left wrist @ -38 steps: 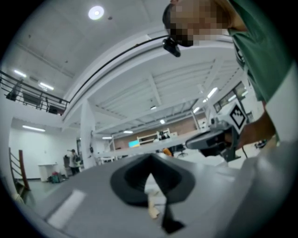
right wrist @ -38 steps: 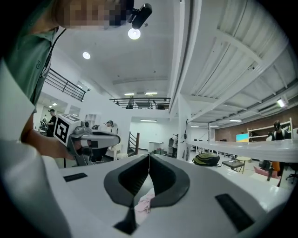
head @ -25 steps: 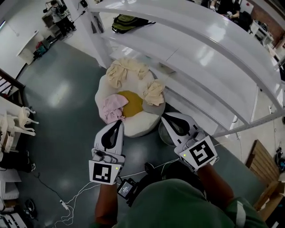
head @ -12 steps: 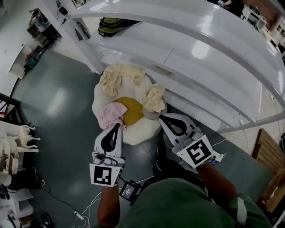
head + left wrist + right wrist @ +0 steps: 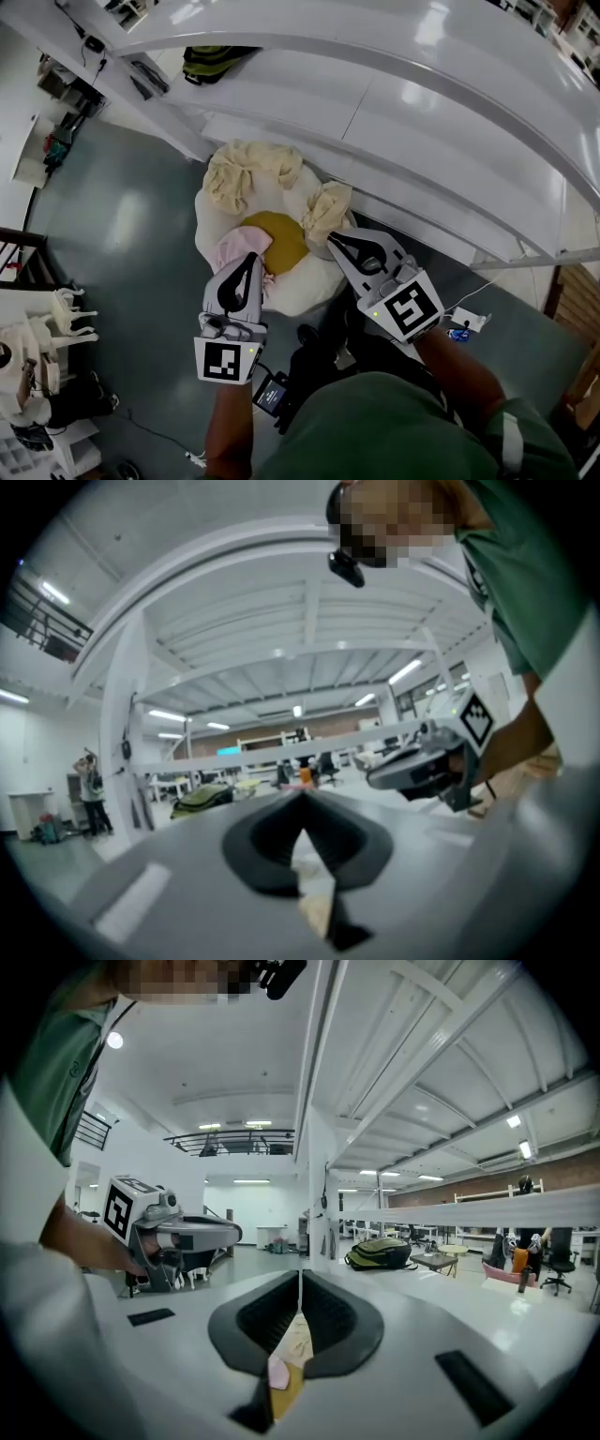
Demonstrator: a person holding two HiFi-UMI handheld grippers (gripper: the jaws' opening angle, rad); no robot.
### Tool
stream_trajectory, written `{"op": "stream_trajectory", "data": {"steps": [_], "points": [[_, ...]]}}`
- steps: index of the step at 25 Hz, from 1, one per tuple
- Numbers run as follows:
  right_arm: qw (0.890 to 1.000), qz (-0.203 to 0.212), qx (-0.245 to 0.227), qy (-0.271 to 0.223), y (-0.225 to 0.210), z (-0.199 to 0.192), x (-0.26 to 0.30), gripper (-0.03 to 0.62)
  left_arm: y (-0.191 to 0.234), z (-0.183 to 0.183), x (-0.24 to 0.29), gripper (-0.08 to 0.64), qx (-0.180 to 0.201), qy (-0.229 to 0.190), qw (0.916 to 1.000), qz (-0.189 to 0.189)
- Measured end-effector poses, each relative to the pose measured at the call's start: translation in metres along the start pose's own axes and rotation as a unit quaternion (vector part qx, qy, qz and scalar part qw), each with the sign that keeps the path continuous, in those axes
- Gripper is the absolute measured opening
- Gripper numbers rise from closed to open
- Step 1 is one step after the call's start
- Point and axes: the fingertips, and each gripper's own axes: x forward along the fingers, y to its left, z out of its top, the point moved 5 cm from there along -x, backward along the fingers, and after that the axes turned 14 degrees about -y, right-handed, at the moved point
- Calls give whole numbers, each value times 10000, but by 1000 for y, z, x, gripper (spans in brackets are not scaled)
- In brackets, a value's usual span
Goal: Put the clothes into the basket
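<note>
Head view: clothes sit on a round white cushion (image 5: 208,216) on the floor, under a white frame (image 5: 422,103). Cream garment (image 5: 246,169) is on the far-left edge, beige garment (image 5: 328,204) on the right edge, pink garment (image 5: 236,248) on the near-left edge, mustard garment (image 5: 278,239) in the centre. Left gripper (image 5: 253,258) has its tip over the near edge, just beside the pink one. Right gripper (image 5: 330,237) has its tip at the near-right edge, by the beige one. A green backpack (image 5: 211,58) lies well apart, past the far edge. Left gripper view: the jaws are clenched tip to tip with nothing pinched, pale fabric showing through the slot behind the tips, and the right gripper is off to the right. Right gripper view: the jaws are also clenched and empty; cream, pink and mustard fabric shows through the slot, and the left gripper is at the left.
</note>
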Motion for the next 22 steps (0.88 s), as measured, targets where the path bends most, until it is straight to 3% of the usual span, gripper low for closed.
{"op": "stream_trajectory", "data": {"steps": [5,14,16,22], "points": [[9995,-215,-137,190,-18,-25,25,6,18,-27,40,2,-259,0,9990,-365],[9918,-1163,124,525,-30,-85,72,19,57,-96,81,2,-699,17,9877,-1400],[9883,-1365,146,663,-30,-105,84,91,65,-118,83,2,-829,77,9836,-1597],[9775,-1788,551,979,-46,-189,99,198,62,-205,96,2,-1165,428,9744,-1873]]}}
